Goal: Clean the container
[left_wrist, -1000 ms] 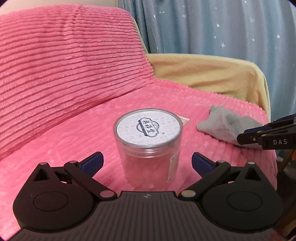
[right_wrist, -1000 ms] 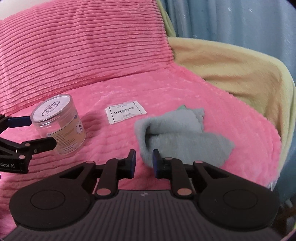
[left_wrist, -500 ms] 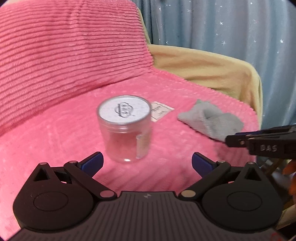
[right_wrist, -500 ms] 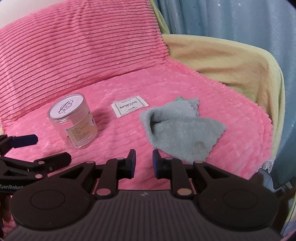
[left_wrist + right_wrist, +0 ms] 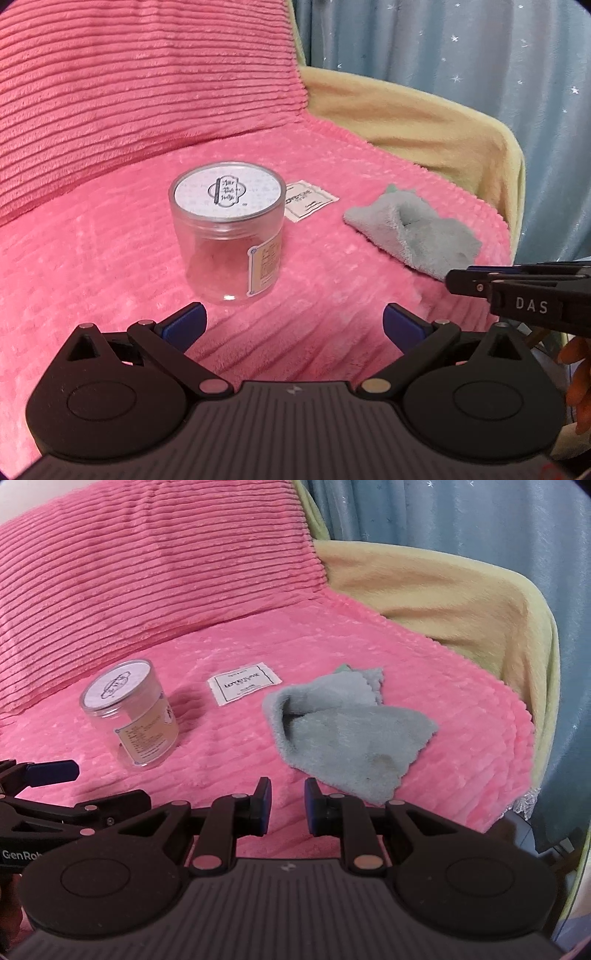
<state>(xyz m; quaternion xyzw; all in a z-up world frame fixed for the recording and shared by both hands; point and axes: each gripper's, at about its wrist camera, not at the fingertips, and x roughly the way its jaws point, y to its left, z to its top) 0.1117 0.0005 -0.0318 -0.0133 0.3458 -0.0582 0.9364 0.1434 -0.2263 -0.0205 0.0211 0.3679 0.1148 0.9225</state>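
A clear plastic jar (image 5: 229, 240) with a white printed lid stands upright on the pink seat cover (image 5: 110, 258). My left gripper (image 5: 295, 325) is open and empty, with the jar just beyond its left fingertip. A grey cloth (image 5: 351, 734) lies crumpled to the right of the jar (image 5: 133, 720), with a darker stain on its near part. My right gripper (image 5: 288, 805) is drawn in to a narrow gap and holds nothing. It hovers just short of the cloth's near edge. Seen from the left wrist, the cloth (image 5: 417, 236) lies past the right gripper's fingers (image 5: 476, 282).
A white sewn label (image 5: 242, 683) lies flat between jar and cloth. A pink ribbed back cushion (image 5: 147, 572) rises behind. A yellow-covered armrest (image 5: 443, 602) borders the seat on the right, with a blue star curtain (image 5: 461, 44) beyond. The seat's front edge drops off near the cloth.
Both grippers have drawn back. The jar stood between my left fingers a second ago and now stands ahead of them. The cloth lies farther from my right fingertips.
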